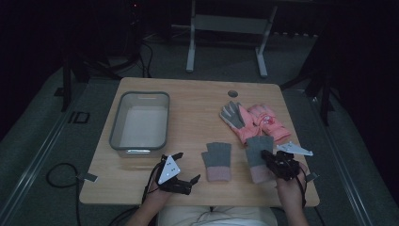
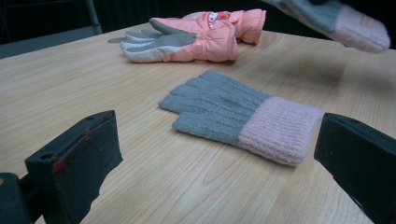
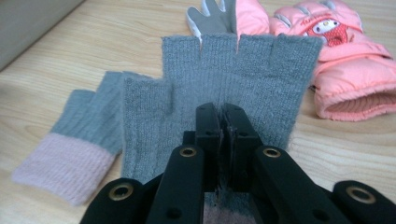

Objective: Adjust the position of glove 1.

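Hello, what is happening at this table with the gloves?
A person at a wooden table works with two handheld grippers. The right gripper has its fingers shut on a grey knit glove with a pink cuff, lifted off the table. Its matching glove lies flat in front of the open left gripper, which touches nothing. A pair of pink padded gloves lies farther back, and a grey bin stands at the left.
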`<state>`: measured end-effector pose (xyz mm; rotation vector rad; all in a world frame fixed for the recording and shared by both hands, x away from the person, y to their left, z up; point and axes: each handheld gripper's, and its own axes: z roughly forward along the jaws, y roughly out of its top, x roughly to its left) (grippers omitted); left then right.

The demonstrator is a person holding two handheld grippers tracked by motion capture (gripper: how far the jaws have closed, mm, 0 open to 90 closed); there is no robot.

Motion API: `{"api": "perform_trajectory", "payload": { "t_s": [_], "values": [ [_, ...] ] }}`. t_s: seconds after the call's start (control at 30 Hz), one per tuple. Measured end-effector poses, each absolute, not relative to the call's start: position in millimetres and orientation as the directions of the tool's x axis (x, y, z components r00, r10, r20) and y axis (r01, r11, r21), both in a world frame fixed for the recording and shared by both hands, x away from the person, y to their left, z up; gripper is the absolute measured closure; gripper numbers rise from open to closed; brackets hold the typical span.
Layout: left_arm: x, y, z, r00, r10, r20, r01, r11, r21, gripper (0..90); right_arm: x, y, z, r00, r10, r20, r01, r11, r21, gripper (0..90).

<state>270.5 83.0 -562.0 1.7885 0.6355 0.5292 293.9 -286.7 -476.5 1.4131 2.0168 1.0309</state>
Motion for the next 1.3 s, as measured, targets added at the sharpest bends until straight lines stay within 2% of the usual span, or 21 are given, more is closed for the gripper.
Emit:
{"api": "perform_trajectory", "payload": {
  "t_s": [0.17,0.67,0.9,1.17,1.3],
  "values": [
    [270.7,83.1,-562.0,0.754,0.655,0.040,0.161,-0.244,0.956,0.0,296.5,-287.3,-490.1,-0.311,0.948,0.065,0.600,0.143,0.787,85.9],
    [270.7,82.9,-562.0,0.755,0.654,0.039,0.162,-0.244,0.956,0.0,307.8,-298.7,-533.3,-0.229,0.972,0.054,0.679,0.119,0.725,85.4],
    [270.7,82.7,-562.0,0.757,0.652,0.041,0.161,-0.246,0.956,0.0,312.8,-303.5,-546.4,-0.214,0.975,0.060,0.702,0.111,0.704,79.4],
    [270.7,82.8,-562.0,0.761,0.648,0.039,0.161,-0.246,0.956,0.0,315.1,-305.1,-541.5,-0.252,0.968,0.022,0.693,0.164,0.702,71.1],
    [270.7,82.7,-562.0,0.761,0.647,0.039,0.161,-0.247,0.956,0.0,319.8,-308.4,-534.9,-0.354,0.935,-0.005,0.662,0.254,0.705,67.0]
  ]
}}
